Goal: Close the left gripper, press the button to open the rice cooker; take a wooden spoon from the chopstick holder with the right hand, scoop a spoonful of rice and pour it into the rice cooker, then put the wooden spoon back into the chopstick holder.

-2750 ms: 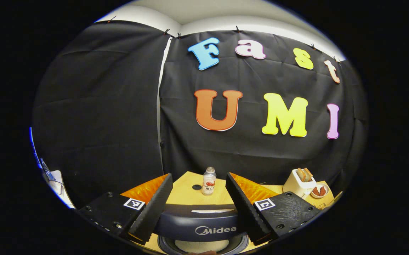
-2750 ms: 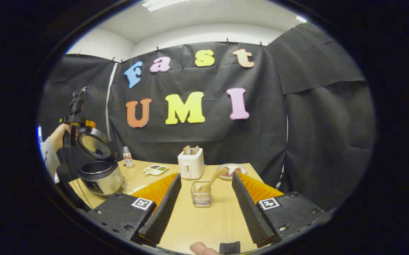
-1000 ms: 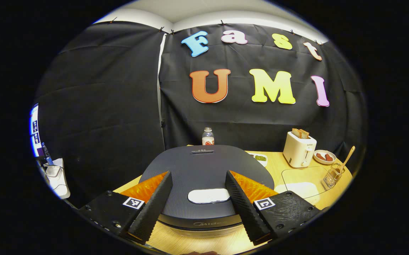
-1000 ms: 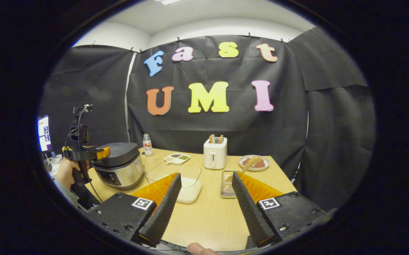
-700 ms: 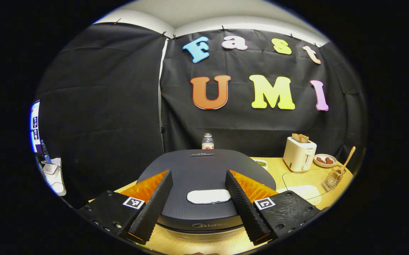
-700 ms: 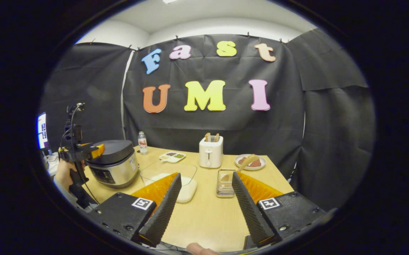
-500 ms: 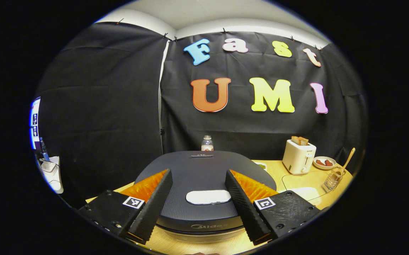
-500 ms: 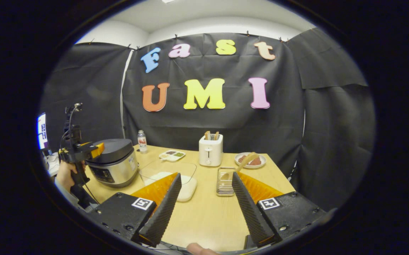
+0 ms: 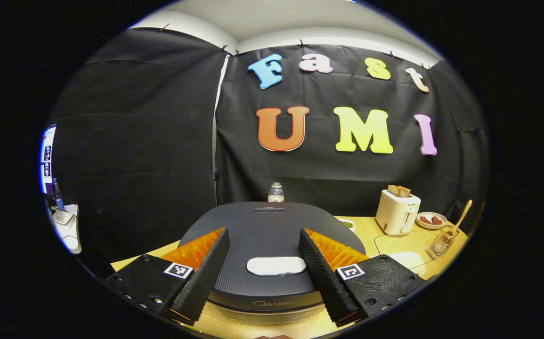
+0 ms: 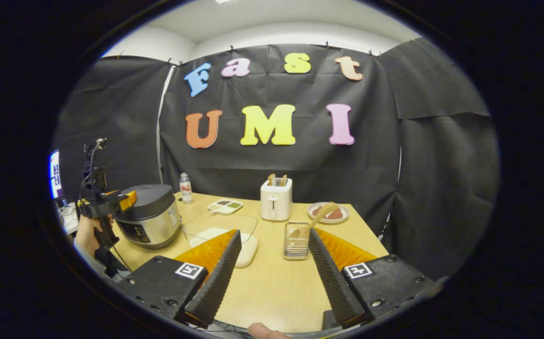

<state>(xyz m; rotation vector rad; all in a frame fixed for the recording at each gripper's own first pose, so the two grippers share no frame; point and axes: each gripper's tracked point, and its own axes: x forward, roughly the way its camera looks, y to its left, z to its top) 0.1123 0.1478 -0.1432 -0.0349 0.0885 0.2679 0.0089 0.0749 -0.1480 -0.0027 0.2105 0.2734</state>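
Rice cooker (image 9: pixel 272 245) lid now closed | left hand-held gripper (image 9: pixel 264 270) level above it, wide | right hand-held gripper (image 10: pixel 272 273) wide

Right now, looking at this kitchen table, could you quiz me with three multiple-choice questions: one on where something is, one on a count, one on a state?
1. Where is the wooden spoon?
A. In the chopstick holder
B. Lying on the plate
C. Inside the rice cooker

2. How many bread slices stick out of the toaster?
A. None
B. Two
C. Four

3. What state is the rice cooker lid in?
A. Standing open
B. Taken off and on the table
C. Shut

Answers:
1. A: the right gripper view shows the spoon leaning in the wire holder.
2. B: two slices show above its slots.
3. C: the left gripper view has the lid lying flat under the open left gripper, and the right gripper view shows it down on the pot.
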